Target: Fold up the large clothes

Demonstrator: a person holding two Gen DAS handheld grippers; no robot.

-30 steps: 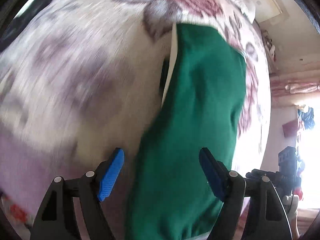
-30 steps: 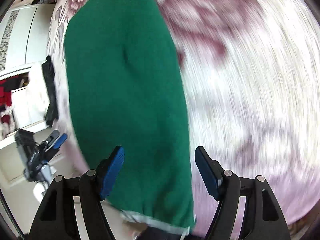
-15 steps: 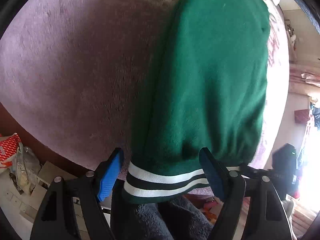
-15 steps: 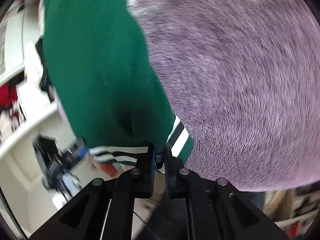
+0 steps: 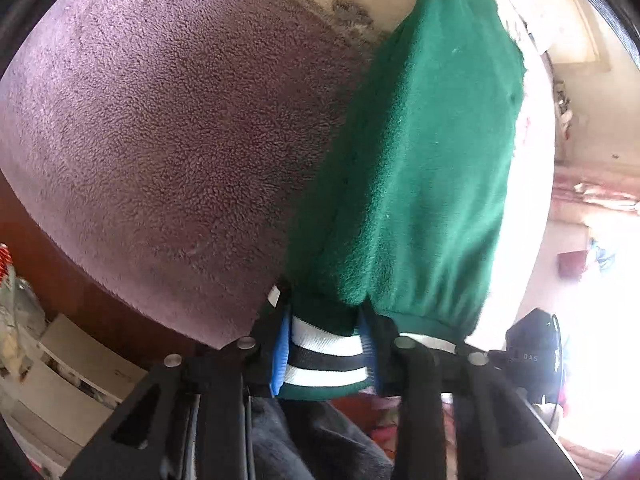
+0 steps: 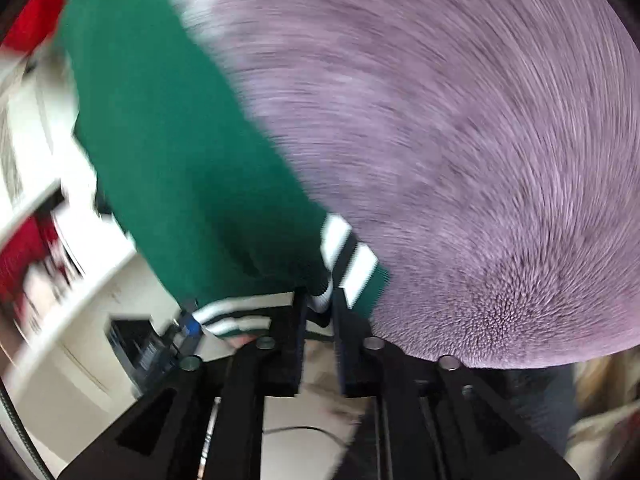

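Left claw is closing, its blue pads already on the striped ribbed hem of the green fleece sweater. The sweater lies lengthwise on the mauve fleece blanket of the bed, running from the claw at 6 o'clock up to 1 o'clock, hem hanging over the bed edge. Right claw is easing open, but the hem's other corner still sits between its narrow jaws at 6 o'clock, and the sweater body runs to 11 o'clock. Risks: the right grip slackens and drops its corner on the lift, so the fold goes skewed; thick rib bunches in the left claw; fleece drags the blanket. Both claws pitch down toward the bed edge, left steeper. The right view is motion-blurred.
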